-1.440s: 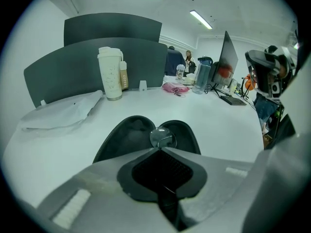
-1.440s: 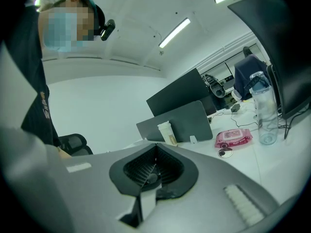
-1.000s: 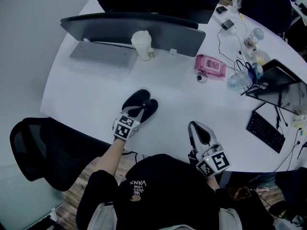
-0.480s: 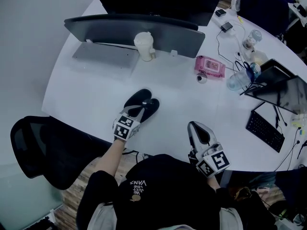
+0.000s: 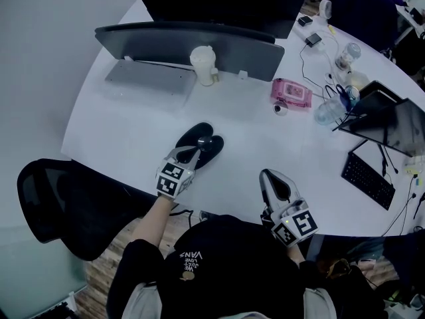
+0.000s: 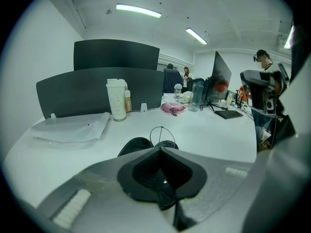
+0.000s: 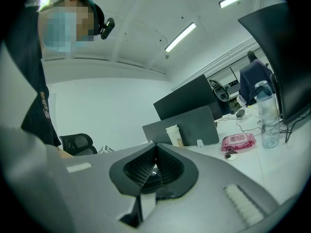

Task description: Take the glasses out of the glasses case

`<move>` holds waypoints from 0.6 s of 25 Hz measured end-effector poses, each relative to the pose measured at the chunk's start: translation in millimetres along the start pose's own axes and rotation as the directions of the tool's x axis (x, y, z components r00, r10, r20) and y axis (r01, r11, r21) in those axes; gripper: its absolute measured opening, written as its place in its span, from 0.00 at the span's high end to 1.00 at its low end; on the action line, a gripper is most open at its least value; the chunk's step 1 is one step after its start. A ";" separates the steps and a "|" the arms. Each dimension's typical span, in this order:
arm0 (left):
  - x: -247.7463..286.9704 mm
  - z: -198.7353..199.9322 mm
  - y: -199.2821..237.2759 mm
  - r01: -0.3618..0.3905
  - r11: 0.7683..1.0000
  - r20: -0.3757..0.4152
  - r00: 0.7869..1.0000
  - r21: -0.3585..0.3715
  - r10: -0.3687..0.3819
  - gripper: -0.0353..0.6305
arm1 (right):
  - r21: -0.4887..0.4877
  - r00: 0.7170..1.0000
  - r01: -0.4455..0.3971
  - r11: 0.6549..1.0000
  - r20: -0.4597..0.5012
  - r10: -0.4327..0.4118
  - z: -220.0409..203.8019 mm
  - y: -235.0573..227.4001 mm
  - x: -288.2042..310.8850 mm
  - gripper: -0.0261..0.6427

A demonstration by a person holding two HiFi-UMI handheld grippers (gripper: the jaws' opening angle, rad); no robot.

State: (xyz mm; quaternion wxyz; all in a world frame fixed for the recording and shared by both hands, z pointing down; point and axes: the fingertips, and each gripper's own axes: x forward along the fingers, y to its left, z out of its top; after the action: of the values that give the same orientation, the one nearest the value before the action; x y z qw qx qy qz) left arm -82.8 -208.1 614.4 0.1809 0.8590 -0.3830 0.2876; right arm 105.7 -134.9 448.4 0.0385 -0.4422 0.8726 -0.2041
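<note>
The black glasses case (image 5: 198,140) lies open on the white table (image 5: 126,125), its two halves side by side. In the left gripper view the case (image 6: 136,144) shows just past the jaws, with the thin wire rim of the glasses (image 6: 162,131) standing up out of it. My left gripper (image 5: 193,152) is shut, its tips at the near edge of the case, nothing visibly between them. My right gripper (image 5: 268,174) is shut and empty, held over the table's near edge, well right of the case.
At the back stand a dark divider panel (image 5: 189,40), a white cup (image 5: 203,65) and a flat white sheet (image 5: 149,80). To the right are a pink packet (image 5: 291,92), a clear bottle (image 5: 330,111), cables, a laptop (image 5: 392,121) and a keyboard (image 5: 366,179). A black chair (image 5: 50,201) is at left.
Hardly anything: the head view has shifted a little, and the left gripper stays at the near edge of the open case. The right gripper has not moved.
</note>
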 end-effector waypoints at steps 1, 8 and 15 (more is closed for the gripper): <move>-3.3 1.4 -0.5 -0.003 1.000 0.006 1.000 0.002 0.003 0.94 | -0.001 1.000 0.000 1.000 0.002 0.000 0.1 1.7 -1.2 0.96; -30.1 12.4 -4.8 -0.017 1.000 0.074 0.997 0.005 0.016 0.94 | -0.008 1.000 -0.014 1.000 0.008 0.014 -3.0 18.6 -5.2 0.96; -63.4 21.8 -8.3 -0.031 0.999 0.151 0.988 0.007 0.030 0.94 | -0.017 1.000 -0.020 1.000 0.013 0.020 -7.9 36.0 -9.9 0.96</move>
State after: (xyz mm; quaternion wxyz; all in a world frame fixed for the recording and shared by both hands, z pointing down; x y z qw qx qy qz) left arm -103.1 -179.2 556.7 0.1429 0.8732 -0.4073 0.2264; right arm 82.5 -105.7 440.5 0.0424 -0.4352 0.8783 -0.1935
